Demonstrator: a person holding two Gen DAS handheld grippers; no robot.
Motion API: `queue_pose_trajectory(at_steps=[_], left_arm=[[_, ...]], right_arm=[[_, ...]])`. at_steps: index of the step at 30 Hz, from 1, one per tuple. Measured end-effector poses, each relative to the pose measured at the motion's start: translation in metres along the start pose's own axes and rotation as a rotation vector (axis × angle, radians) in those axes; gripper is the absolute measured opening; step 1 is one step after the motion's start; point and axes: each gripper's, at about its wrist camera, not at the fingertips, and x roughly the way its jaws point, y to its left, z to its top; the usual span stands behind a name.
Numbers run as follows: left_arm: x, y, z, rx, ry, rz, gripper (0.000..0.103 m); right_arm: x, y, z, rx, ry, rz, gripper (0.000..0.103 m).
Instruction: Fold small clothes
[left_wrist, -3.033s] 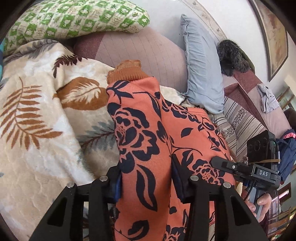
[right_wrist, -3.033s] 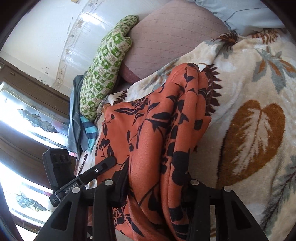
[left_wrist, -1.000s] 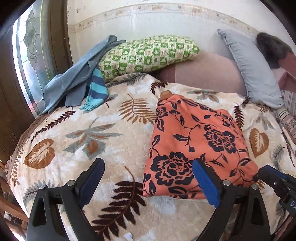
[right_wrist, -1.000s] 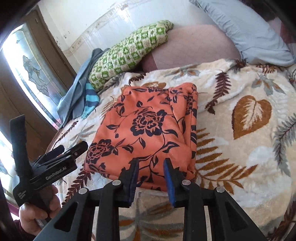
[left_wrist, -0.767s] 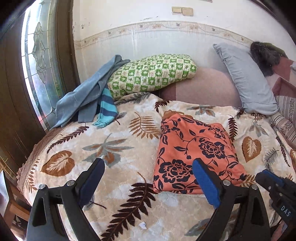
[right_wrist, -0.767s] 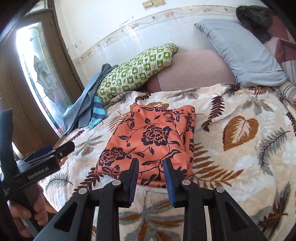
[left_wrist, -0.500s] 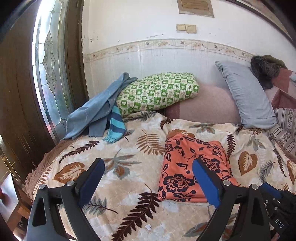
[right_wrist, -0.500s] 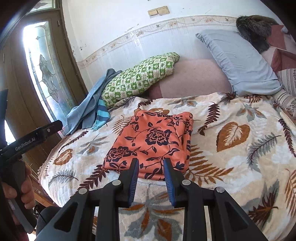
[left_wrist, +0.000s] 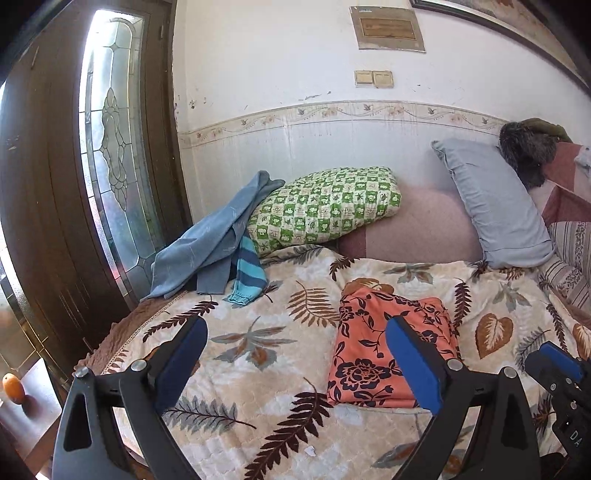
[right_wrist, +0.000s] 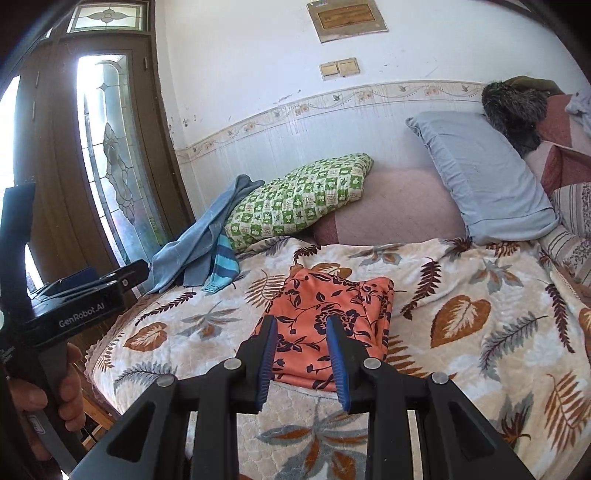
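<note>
An orange garment with dark blue flowers lies folded flat on the leaf-patterned blanket; it also shows in the right wrist view. My left gripper is wide open and empty, held back from the bed. My right gripper is open with a narrow gap and empty, pulled back in front of the garment's near edge. The left gripper's body shows at the left of the right wrist view.
A blue cloth and a striped teal garment lie at the bed's back left. A green checked pillow, a pink cushion and a grey-blue pillow lean on the wall. A wooden door with glass stands left.
Three seconds ago both grippers were shut on the orange garment. They have let it go and drawn back from the bed; the garment now lies folded.
</note>
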Motion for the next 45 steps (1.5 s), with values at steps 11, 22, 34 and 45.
queue_pose_trajectory(at_steps=[11,22,34,45], left_arm=[[-0.011,0.011,-0.003,-0.012,0.007,0.033,0.097],[-0.021,0.029,-0.003,-0.01,0.024,0.067,0.098],[-0.049,0.052,0.008,-0.017,0.015,0.034,0.098],[-0.069,0.08,0.009,-0.018,-0.071,0.011,0.103]], right_arm=[[-0.013,0.004,-0.006,-0.021,0.01,-0.004,0.031],[-0.012,0.022,-0.01,-0.057,0.055,0.035,0.031],[-0.013,0.032,0.004,-0.124,0.079,0.033,0.031],[-0.01,0.05,0.031,-0.192,0.076,-0.04,0.031]])
